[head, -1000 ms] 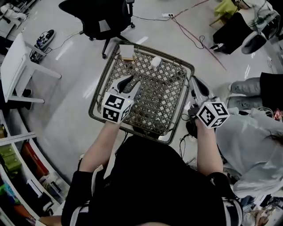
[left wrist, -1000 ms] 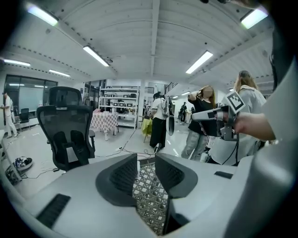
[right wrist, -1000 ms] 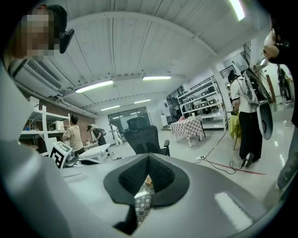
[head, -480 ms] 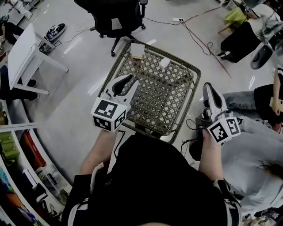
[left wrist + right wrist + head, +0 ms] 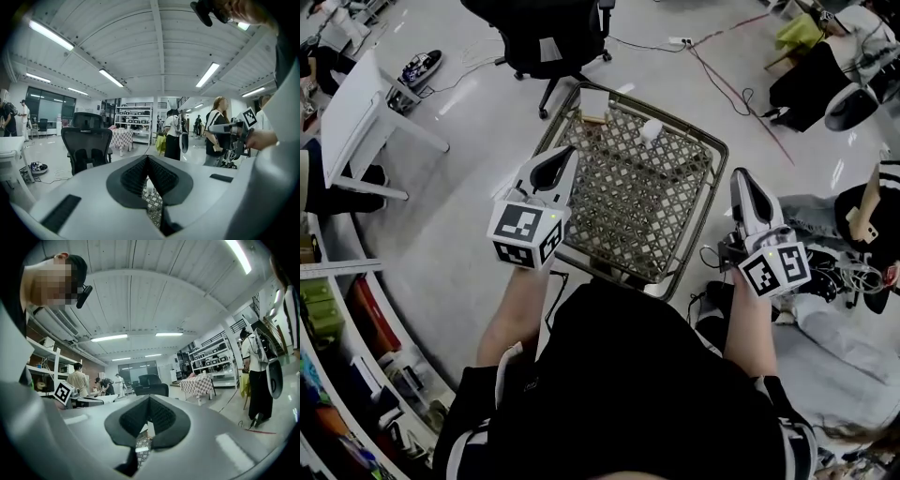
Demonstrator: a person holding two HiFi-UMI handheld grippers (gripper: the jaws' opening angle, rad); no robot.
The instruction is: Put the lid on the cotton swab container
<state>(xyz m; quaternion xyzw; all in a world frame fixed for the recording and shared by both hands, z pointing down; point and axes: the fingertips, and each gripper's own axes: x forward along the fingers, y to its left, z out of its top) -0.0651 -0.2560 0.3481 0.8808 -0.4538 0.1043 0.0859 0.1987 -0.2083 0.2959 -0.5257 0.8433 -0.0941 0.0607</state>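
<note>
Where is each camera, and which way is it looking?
Head view: on the person's head, looking steeply down at the mesh table; forearms, left tongs and right tongs show.
Left gripper view: on the left tongs, closing shut on nothing, facing the office chair.
Right gripper view: on the right tongs, shut, facing across the room.
Shared: head and left gripper views both show the office chair.

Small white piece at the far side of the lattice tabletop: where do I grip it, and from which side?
Likely from above, jaws across two opposite edges. The small white piece lies alone on the lattice tabletop, apart from the white box, so its sides are free. Its exact shape is too small to tell. The right gripper is shut; open it first.
</note>
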